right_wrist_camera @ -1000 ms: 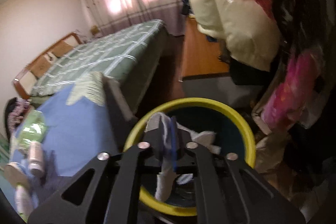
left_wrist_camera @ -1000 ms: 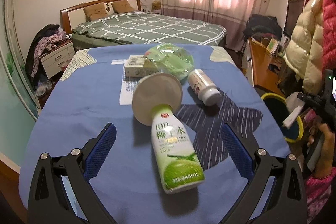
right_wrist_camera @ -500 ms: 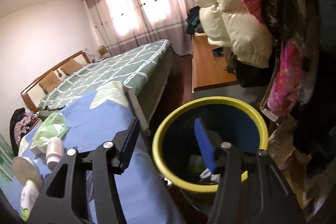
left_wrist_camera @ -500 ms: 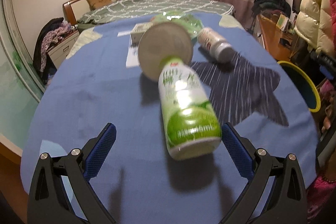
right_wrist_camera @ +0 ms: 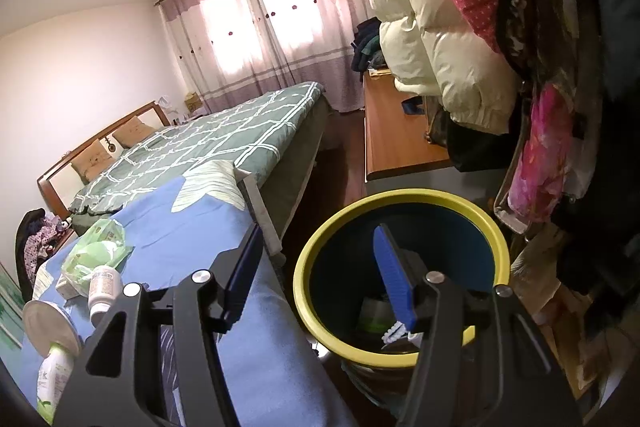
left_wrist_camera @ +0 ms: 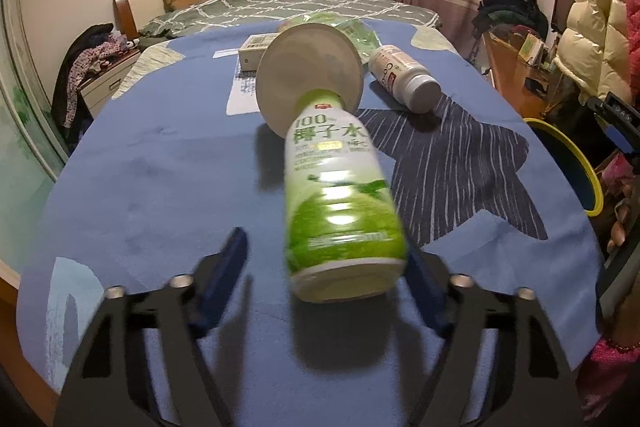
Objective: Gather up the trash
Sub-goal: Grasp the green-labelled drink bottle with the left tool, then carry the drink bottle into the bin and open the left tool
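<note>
A green-and-white coconut water bottle (left_wrist_camera: 340,203) lies on the blue table cover, its base between the fingers of my left gripper (left_wrist_camera: 326,259). The right pad is against the bottle; the left pad stands a little off it. A white paper cup (left_wrist_camera: 310,75) lies at the bottle's neck. A white pill bottle (left_wrist_camera: 404,79), a small box (left_wrist_camera: 258,45) and a green plastic bag (left_wrist_camera: 352,29) lie further back. My right gripper (right_wrist_camera: 316,263) is open and empty over the yellow-rimmed bin (right_wrist_camera: 400,215), which holds trash.
The bin's rim also shows at the table's right edge in the left wrist view (left_wrist_camera: 576,155). A white paper sheet (left_wrist_camera: 244,95) lies under the cup. A bed (left_wrist_camera: 280,7) stands behind the table. A wooden desk (right_wrist_camera: 396,135) and hanging coats (right_wrist_camera: 440,47) stand right of the bin.
My left gripper moved forward around the bottle's base and narrowed its fingers. My right gripper opened and dropped a white crumpled piece into the bin, then rose slightly.
</note>
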### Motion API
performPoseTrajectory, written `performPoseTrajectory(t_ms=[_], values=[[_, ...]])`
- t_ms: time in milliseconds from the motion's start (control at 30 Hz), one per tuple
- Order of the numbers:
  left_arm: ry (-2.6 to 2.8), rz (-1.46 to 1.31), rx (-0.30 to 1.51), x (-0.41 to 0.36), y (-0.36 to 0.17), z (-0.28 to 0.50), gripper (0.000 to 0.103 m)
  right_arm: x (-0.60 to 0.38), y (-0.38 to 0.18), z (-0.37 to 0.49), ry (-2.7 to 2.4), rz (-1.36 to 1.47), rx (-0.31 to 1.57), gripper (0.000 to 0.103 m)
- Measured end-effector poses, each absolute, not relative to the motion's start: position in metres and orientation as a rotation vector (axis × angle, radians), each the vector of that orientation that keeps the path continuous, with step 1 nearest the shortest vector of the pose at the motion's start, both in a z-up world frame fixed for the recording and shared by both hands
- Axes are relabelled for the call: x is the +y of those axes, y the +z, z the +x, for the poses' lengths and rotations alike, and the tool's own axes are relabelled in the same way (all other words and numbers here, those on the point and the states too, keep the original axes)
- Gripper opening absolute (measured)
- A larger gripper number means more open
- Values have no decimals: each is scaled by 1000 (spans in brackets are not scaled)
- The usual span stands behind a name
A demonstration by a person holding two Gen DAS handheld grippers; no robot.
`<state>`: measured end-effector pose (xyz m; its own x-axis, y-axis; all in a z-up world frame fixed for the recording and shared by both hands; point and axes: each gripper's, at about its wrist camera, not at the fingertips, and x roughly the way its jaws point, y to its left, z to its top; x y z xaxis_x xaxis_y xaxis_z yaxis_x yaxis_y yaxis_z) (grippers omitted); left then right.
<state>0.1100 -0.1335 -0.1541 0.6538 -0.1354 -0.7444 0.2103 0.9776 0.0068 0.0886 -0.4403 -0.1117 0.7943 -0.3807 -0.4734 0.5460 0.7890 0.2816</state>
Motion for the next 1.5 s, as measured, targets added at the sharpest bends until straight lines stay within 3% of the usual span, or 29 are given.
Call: performPoseTrajectory(t_ms=[67, 533, 900, 1500], values=[[-209, 104, 831, -134, -153, 109, 52, -439, -111, 88, -517, 417, 406, 55], [-232, 120, 648, -124, -75, 122, 52, -438, -110, 88, -520, 404, 406, 55], [-249, 116, 652, -133, -66, 159, 52, -433, -108, 91, -516, 394, 420, 55], [-387, 113, 580, -183, -27, 140, 52, -433, -105, 80, -522, 407, 356, 55]])
